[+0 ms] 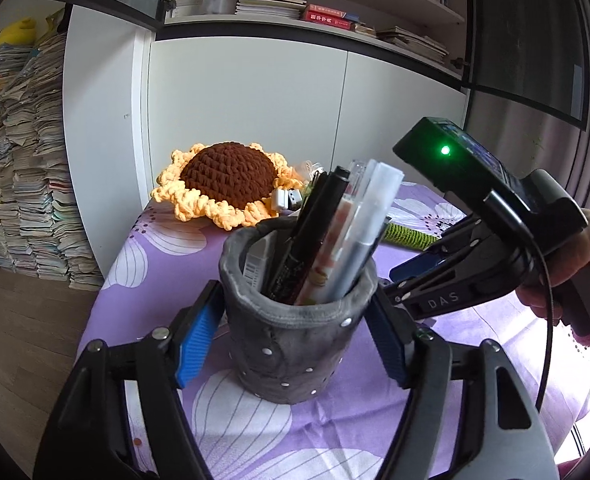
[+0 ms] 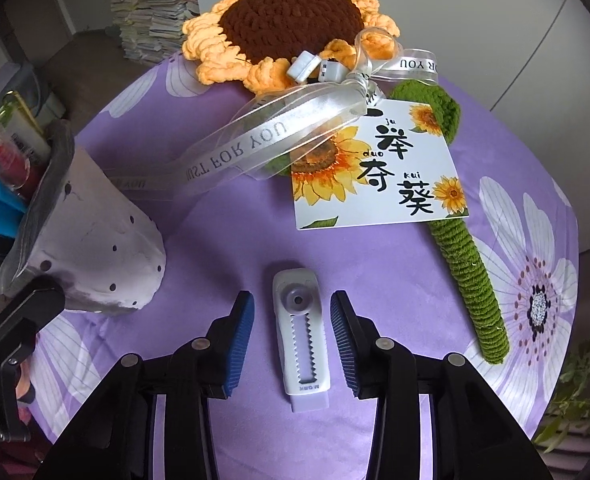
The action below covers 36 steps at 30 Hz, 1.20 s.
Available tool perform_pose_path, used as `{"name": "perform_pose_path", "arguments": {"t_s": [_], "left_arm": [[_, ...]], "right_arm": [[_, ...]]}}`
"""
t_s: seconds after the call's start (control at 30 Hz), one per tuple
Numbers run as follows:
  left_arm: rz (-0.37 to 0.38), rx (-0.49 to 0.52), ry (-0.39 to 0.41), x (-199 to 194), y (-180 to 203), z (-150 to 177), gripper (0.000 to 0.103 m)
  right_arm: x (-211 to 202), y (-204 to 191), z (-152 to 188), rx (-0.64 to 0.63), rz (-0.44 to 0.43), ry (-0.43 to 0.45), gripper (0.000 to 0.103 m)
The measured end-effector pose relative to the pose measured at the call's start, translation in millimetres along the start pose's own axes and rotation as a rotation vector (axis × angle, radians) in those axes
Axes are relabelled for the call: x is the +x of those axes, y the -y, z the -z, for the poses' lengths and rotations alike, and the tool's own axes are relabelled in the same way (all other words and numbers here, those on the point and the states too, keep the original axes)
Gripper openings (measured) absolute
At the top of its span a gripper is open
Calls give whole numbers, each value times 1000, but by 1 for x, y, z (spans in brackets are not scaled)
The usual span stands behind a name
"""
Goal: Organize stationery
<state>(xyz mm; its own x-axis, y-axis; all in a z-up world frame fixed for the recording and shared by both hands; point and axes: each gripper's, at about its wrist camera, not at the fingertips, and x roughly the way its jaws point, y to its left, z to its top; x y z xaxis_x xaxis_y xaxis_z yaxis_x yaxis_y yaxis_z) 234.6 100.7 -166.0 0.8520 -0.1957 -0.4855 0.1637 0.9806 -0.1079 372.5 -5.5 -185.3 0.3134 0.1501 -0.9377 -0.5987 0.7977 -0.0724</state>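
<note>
A grey fabric pen holder (image 1: 295, 336) with several pens (image 1: 335, 236) stands on the purple table, upright between my left gripper's (image 1: 291, 336) blue pads (image 1: 195, 340). The jaws sit against its sides. The holder also shows at the left of the right wrist view (image 2: 95, 248). A white retractable utility knife (image 2: 303, 340) lies flat on the cloth between the pads of my right gripper (image 2: 293, 344), which is open, with gaps on both sides. The right gripper's body (image 1: 475, 264) shows right of the holder in the left wrist view.
A crocheted sunflower (image 2: 291, 20) with a green stem (image 2: 471, 272), ribbon and a gift card (image 2: 379, 164) lies at the back of the purple floral tablecloth (image 2: 215, 240). White cabinets and bookshelves (image 1: 335, 12) stand behind. Stacks of books (image 1: 19, 168) stand on the floor at the left.
</note>
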Motion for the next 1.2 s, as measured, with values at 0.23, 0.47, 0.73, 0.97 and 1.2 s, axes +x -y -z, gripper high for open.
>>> {"name": "perform_pose_path", "arguments": {"t_s": [0.23, 0.47, 0.73, 0.97, 1.2], "left_arm": [[4, -1, -2, 0, 0, 0, 70], [10, -5, -6, 1, -1, 0, 71], [16, -8, -16, 3, 0, 0, 71], [20, -14, -28, 5, -2, 0, 71], [23, -17, -28, 5, -3, 0, 71]], "right_arm": [[-18, 4, 4, 58, -9, 50, 27], [-87, 0, 21, 90, -1, 213, 26], [-158, -23, 36, 33, -48, 388, 25], [-193, -51, 26, -48, -80, 467, 14], [-203, -57, 9, -80, -85, 517, 9]]}}
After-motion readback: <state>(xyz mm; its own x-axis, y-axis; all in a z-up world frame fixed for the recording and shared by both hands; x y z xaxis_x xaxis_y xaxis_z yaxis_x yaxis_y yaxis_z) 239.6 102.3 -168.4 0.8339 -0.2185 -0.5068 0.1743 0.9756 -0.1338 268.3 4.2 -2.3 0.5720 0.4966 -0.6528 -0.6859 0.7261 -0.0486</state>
